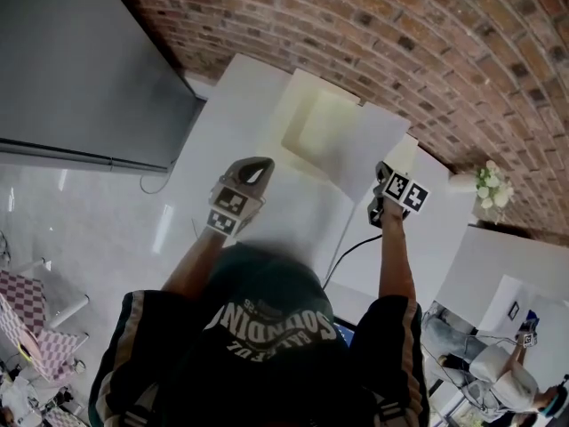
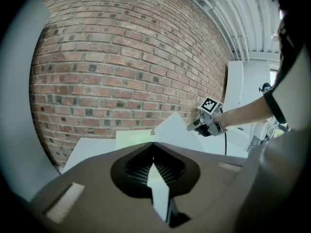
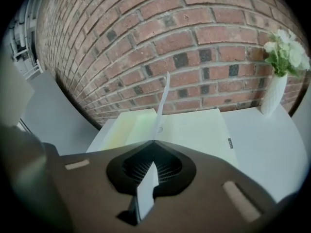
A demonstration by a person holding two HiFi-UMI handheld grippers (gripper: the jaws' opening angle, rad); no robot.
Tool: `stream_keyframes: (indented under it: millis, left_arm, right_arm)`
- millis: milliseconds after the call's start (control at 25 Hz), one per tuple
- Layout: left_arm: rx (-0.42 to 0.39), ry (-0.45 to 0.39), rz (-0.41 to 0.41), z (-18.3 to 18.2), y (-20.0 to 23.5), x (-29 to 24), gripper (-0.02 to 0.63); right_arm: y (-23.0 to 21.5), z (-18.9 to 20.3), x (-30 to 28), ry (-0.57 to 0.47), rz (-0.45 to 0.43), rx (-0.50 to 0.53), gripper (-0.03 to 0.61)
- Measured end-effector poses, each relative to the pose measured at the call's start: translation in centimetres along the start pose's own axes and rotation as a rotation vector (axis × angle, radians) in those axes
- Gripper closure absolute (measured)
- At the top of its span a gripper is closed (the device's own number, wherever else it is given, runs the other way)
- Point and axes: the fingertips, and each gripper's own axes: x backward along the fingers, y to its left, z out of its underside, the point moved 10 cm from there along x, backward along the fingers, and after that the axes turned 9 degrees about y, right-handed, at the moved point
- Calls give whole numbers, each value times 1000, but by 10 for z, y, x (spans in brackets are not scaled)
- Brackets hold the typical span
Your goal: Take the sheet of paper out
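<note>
A white sheet of paper (image 1: 356, 154) hangs lifted over an open pale yellow folder (image 1: 307, 105) on the white table (image 1: 227, 114). My right gripper (image 1: 380, 171) is shut on the sheet's right edge. In the right gripper view the sheet (image 3: 165, 96) rises edge-on from the closed tips of the right gripper (image 3: 154, 141), above the folder (image 3: 194, 130). My left gripper (image 1: 260, 164) hovers left of the folder, jaws shut with nothing seen between them. The left gripper view shows its closed tips (image 2: 153, 143), the folder (image 2: 133, 137) beyond, and the sheet (image 2: 176, 129) held by the right gripper (image 2: 199, 126).
A brick wall (image 1: 427, 43) runs behind the table. A white vase of flowers (image 1: 489, 185) stands at the table's right end. A grey cabinet (image 1: 80, 60) is on the left. A black cable (image 1: 342, 256) trails from the right gripper.
</note>
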Motion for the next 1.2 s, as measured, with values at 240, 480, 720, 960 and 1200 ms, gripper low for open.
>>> stream_keyframes:
  millis: [240,480,720,960,1200]
  left_arm:
    - [-8,-27,-15,-4,5,11,603]
    - [-4,-52,-47,-9,19,22,603]
    - [-13,-70,-58,-13,24,32,603]
    - [-13,-80,-73,-14,27,38,603]
    - [-14,-92,-82,-15,27,42,603]
  right_arm:
    - [16,-1,35,-71,-17,49,578]
    - [41,1,68,-147,-67,80,578]
    - [69,3,94,-213,-128,117,578]
    - [91,4,112,-273,-175,144,578]
    - [103,6,115,-293,-222,181,578]
